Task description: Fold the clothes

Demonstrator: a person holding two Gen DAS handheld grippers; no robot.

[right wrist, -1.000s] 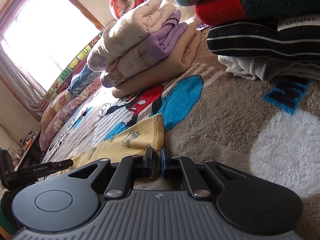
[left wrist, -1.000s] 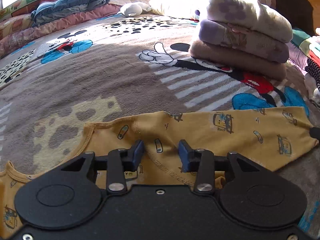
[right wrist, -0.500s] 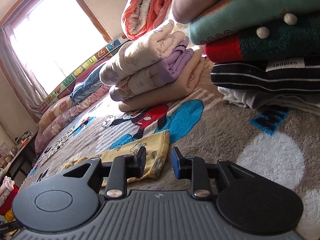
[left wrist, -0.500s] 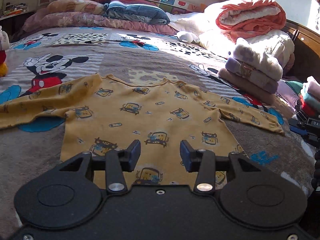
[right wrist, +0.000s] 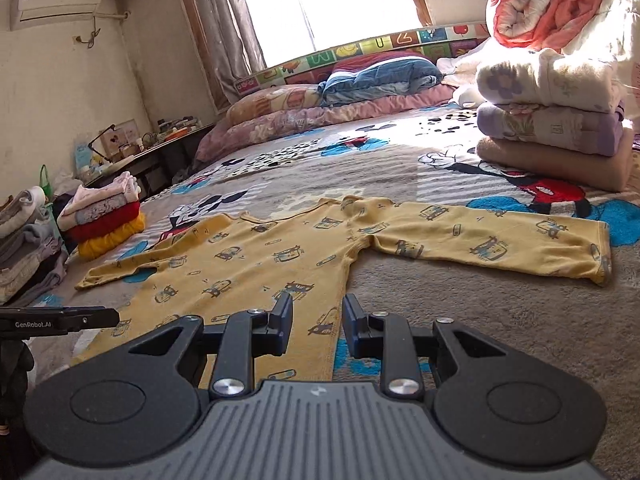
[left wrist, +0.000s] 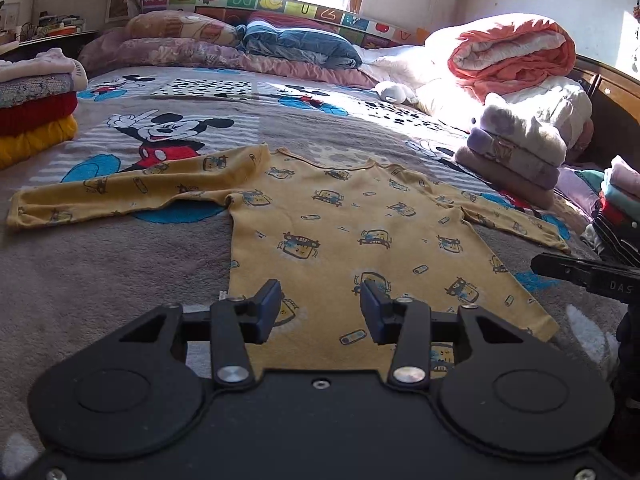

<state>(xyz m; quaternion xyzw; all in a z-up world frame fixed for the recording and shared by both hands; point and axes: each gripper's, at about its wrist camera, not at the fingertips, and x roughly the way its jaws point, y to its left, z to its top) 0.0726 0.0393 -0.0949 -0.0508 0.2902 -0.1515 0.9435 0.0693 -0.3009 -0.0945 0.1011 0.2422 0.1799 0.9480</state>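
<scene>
A yellow long-sleeved child's shirt [left wrist: 352, 224] with small cartoon prints lies flat on the bed, both sleeves spread out to the sides. It also shows in the right wrist view [right wrist: 256, 256]. My left gripper [left wrist: 320, 312] is open and empty, above the shirt's hem. My right gripper [right wrist: 316, 324] is open and empty, near the hem at the shirt's right side edge. Part of the right gripper's body [left wrist: 588, 276] shows at the right edge of the left wrist view.
The bed has a Mickey Mouse blanket [left wrist: 168, 136]. A stack of folded clothes [left wrist: 516, 156] sits at the right, another stack [right wrist: 108, 220] at the left. Pillows and rolled quilts [left wrist: 508, 56] lie at the head. A cluttered desk [right wrist: 140, 152] stands beside the bed.
My right gripper let go of the right sleeve cuff and opened. Both grippers pulled back from the sleeve area to the shirt's hem, so the whole shirt now shows.
</scene>
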